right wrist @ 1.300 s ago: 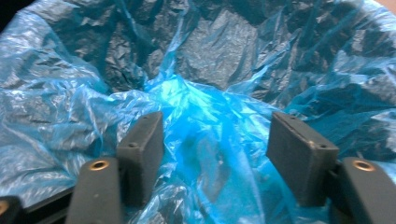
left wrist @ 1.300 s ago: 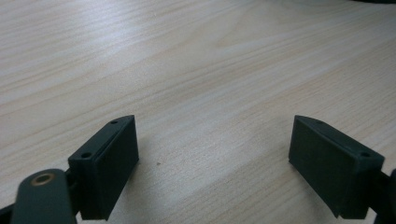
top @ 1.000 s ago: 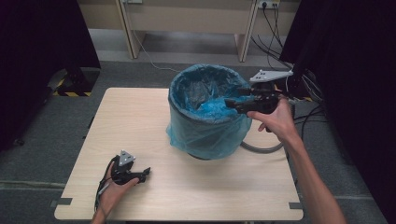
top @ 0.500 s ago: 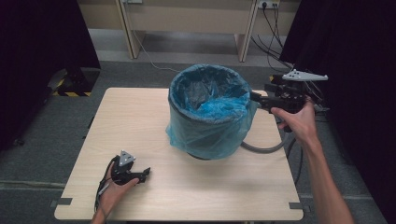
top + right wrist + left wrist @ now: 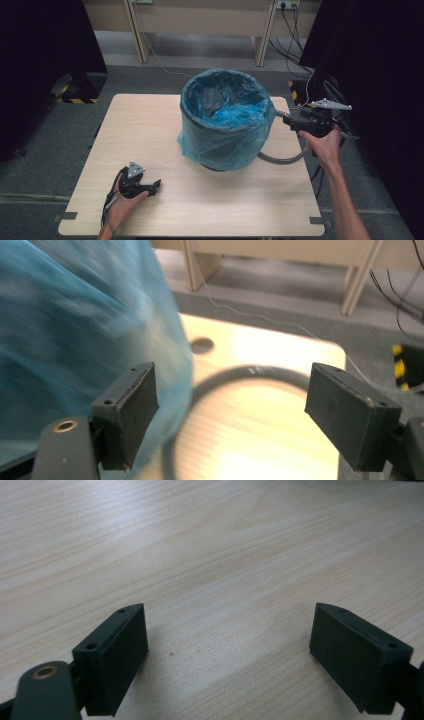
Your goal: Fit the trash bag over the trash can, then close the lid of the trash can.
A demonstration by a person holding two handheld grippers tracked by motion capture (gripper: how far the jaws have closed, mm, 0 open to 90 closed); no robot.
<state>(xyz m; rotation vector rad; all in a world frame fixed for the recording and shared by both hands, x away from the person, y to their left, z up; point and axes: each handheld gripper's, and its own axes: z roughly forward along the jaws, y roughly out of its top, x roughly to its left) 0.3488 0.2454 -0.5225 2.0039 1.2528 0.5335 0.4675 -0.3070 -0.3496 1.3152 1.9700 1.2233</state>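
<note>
STEP: your right gripper (image 5: pixel 286 118), jaws just opened wide and empty, beside the blue-bag-lined round bin (image 5: pixel 223 120) | LEFT: left gripper (image 5: pixel 150 187) wide, empty, on the light wooden desk (image 5: pixel 150 130) | NEXT: grasp bag rim squarely.

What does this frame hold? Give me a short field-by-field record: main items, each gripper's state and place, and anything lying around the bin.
surface: light wooden table
main item: bin lined with a blue bag, upright near the table's middle
ring: grey ring lying on the table at the bin's base, right side
left gripper: open, empty, low over bare table near the front left corner
right gripper: jaws just opening, nothing between them, beside the bin's right rim
</note>
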